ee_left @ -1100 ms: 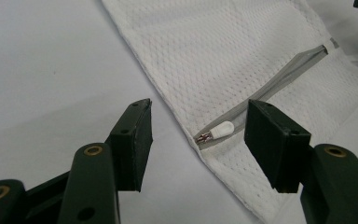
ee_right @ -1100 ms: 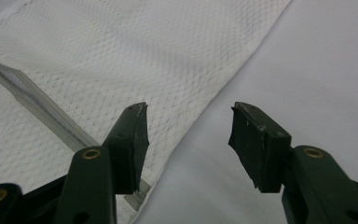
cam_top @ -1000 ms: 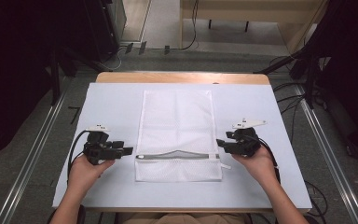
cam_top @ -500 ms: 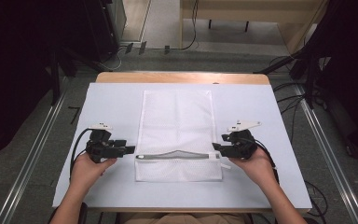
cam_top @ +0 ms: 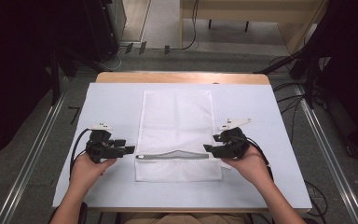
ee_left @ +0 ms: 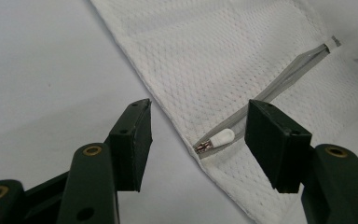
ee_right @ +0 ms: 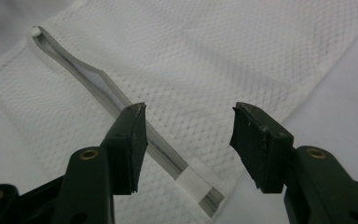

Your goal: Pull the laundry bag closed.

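Observation:
A white mesh bag lies flat in the middle of the table, with a grey zipper running across its near part; the zipper gapes slightly in the middle. The white zipper pull sits at the bag's left end. My left gripper is open just left of that end, the pull lying ahead between its jaws. My right gripper is open at the bag's right edge, its jaws over the zipper's right end and the mesh.
A pale sheet covers the wooden table. Cables trail from both grippers. Metal rails run along the floor on both sides, and dark equipment stands at the far left and right.
Both grippers have moved inward toward the bag's ends, the left one to the zipper pull and the right one onto the right edge. The bag has stayed still.

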Tool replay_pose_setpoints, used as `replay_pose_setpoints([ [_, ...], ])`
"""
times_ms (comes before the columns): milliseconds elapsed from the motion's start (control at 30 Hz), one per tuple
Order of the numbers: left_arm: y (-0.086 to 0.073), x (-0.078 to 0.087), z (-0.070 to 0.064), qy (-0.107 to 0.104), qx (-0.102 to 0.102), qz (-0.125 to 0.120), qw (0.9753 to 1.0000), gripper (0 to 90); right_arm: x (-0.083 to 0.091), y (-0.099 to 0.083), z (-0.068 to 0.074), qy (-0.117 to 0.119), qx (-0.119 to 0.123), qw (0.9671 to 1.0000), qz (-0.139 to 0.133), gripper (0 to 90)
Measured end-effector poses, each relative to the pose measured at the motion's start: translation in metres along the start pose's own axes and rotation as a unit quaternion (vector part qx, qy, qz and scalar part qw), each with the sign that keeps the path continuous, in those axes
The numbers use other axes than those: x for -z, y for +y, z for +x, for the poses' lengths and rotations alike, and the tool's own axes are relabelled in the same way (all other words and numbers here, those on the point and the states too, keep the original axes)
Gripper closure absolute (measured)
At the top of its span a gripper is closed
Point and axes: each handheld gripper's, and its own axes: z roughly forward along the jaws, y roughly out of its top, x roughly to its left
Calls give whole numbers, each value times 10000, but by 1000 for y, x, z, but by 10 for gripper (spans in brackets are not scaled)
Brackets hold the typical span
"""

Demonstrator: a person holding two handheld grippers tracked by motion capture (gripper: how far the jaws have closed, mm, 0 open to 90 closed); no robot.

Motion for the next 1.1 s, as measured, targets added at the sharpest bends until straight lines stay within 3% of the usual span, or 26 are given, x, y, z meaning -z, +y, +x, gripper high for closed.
replay_pose_setpoints([
  [300, 1, 0, 1, 11, 17, -44, 10000, 412, -6, 27, 23, 271, 119, 9996, -35, 473],
  [700, 5, -2, 5, -16, 51, -65, 10000, 411, -20, 48, 44, 588, 362, 9976, -58, 572],
  [900, 5, -3, 7, 84, 23, -54, 9999, 409, -28, 57, 55, 715, 362, 9967, -129, 575],
  [1100, 5, -1, 11, 75, 132, -85, 9998, 408, -38, 64, 69, 850, 447, 9953, -84, 572],
])
